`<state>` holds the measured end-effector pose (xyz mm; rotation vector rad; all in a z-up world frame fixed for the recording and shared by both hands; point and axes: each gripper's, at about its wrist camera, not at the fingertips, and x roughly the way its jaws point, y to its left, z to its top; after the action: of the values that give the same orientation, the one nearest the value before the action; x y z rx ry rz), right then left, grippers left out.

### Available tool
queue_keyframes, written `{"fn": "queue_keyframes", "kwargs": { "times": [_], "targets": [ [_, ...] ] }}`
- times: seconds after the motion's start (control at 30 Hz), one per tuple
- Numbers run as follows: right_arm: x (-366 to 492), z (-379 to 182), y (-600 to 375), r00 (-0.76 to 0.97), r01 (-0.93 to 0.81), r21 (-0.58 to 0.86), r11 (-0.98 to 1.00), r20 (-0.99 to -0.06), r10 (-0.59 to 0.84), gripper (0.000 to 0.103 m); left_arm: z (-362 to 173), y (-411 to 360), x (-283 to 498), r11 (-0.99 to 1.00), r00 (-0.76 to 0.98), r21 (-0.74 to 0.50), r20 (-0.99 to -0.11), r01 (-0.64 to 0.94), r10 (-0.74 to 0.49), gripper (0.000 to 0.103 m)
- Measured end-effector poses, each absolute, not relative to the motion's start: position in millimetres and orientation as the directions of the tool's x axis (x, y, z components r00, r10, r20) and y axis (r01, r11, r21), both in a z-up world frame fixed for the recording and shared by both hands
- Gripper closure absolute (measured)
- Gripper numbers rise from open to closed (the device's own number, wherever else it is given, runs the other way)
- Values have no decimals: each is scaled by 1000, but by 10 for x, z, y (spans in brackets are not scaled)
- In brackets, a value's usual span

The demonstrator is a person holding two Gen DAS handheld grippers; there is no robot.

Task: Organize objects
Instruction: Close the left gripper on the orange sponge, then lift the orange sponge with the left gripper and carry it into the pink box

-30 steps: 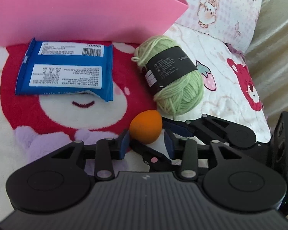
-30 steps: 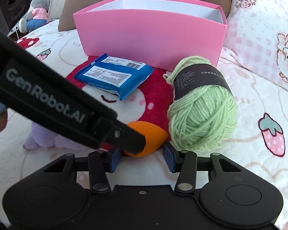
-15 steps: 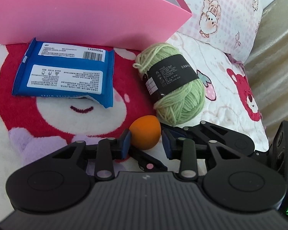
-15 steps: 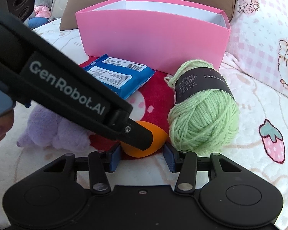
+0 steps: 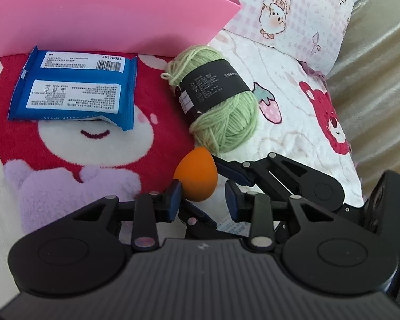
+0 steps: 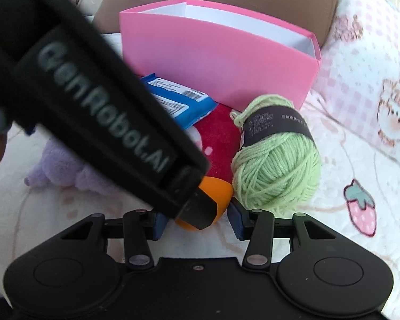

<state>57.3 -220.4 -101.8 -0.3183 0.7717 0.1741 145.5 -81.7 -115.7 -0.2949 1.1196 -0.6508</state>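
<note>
In the left wrist view, the left hand-held gripper (image 5: 202, 200) has its pads close together near the orange sponge egg (image 5: 196, 177) on the bed blanket (image 5: 293, 138). One pad touches it; the other shows a gap, so I cannot tell if it squeezes. The green yarn ball (image 5: 221, 106) lies just behind the egg. The blue wipes pack (image 5: 74, 90) sits in front of the pink box (image 5: 106, 18).

In the right wrist view, the right hand-held gripper (image 6: 197, 221) is partly open around the same egg (image 6: 217, 190).

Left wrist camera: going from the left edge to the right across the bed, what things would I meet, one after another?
Blue wipes packet → orange egg-shaped sponge → green ball of yarn → strawberry print → red bear print.
</note>
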Motion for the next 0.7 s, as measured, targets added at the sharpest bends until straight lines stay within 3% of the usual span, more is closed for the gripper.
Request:
{"fn": "queue_keyframes", "kwargs": {
  "times": [0.1, 0.27, 0.4, 0.53, 0.7],
  "targets": [
    [526, -1020, -2102, 704, -296, -277, 914, -710, 13, 51, -1158, -817, 1435, 780, 260, -527, -744, 337, -615, 66],
    [542, -971, -2081, 687, -295, -230, 927, -726, 39, 50, -1130, -776, 1403, 794, 274, -507, -754, 337, -597, 65],
    [475, -925, -2013, 700, -317, -261, 912, -714, 39, 50, -1083, -735, 1386, 792, 268, -510, -755, 335, -599, 65],
    [395, -873, -1938, 711, -345, -300, 890, -702, 39, 50, -1041, -676, 1352, 776, 258, -544, -738, 319, -624, 57],
    [347, -817, -1843, 722, -358, -320, 877, -691, 43, 48, -960, -604, 1305, 777, 271, -552, -732, 303, -626, 57]
  ]
}}
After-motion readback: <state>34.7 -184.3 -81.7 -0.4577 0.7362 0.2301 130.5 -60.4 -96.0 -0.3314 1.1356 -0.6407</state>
